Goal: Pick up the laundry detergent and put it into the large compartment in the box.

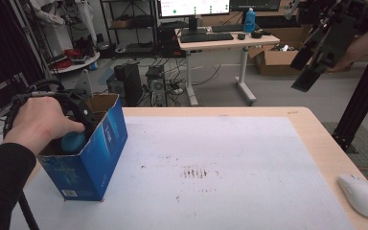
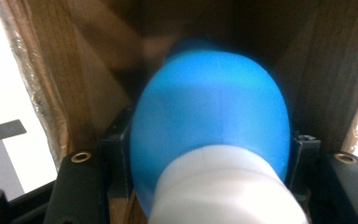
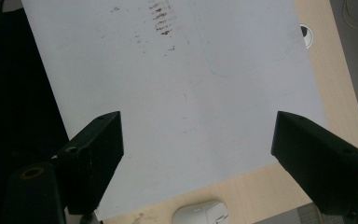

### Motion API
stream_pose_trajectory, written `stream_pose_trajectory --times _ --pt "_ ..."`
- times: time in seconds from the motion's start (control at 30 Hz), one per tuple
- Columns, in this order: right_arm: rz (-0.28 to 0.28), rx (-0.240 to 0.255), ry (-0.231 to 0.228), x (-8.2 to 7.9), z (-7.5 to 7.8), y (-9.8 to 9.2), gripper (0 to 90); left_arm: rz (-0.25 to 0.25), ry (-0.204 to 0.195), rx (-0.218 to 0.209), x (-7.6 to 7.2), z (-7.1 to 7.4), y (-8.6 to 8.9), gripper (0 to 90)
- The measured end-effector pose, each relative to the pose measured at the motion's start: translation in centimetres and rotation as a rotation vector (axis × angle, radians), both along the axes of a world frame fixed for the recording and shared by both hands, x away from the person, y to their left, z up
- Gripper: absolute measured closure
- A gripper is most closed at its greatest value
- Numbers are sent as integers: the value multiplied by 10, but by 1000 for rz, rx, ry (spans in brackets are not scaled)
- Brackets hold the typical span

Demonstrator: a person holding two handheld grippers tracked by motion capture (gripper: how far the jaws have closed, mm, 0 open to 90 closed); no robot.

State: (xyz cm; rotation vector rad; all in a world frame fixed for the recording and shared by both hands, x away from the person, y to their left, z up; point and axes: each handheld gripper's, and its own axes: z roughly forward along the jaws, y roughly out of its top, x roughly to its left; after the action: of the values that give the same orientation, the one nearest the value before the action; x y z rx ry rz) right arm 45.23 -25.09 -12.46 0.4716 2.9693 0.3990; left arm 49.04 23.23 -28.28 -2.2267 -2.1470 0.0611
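blue bottle [image 2: 209,116] blurred, cap cut off

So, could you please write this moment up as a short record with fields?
Held item: blue rounded bottle with a white cap
Left claw: shut on the bottle, inside the box
Container: open blue cardboard box, at the table's left
Right claw: open, holding nothing, raised above the table
Surface: white mat on a light wooden table
Also present: white computer mouse near the right edge

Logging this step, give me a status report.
Left gripper shut on blue bottle inside blue box. Right gripper open, held high. Nothing blocking.
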Motion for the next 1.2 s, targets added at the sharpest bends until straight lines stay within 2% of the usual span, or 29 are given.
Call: stream_pose_trajectory --times 0.13,0.2,0.4,0.67,0.8,0.87,0.9,1.03,1.2 --pt "-3 0 2 0 0 -1 170 -3 25 2 0 -2 -1 364" --pt "-1 2 2 0 -1 -1 169 -6 15 14 -1 -2 -2 355" --pt "-1 2 5 1 -1 -1 170 -15 30 25 -2 0 -2 312" --pt "5 3 6 1 -2 0 170 -21 22 32 -4 6 -1 282" --pt "6 4 8 1 -2 0 171 -49 19 56 -6 16 -4 268" --pt "6 4 8 1 -2 0 171 -56 8 50 -7 20 -5 261" --pt "6 4 8 1 -2 0 171 -56 8 50 -7 20 -5 230" --pt "2 5 6 1 -1 -1 171 -77 -15 33 -10 35 -9 202" --pt "6 7 5 0 -1 -2 171 -106 -33 34 -12 49 -16 158"
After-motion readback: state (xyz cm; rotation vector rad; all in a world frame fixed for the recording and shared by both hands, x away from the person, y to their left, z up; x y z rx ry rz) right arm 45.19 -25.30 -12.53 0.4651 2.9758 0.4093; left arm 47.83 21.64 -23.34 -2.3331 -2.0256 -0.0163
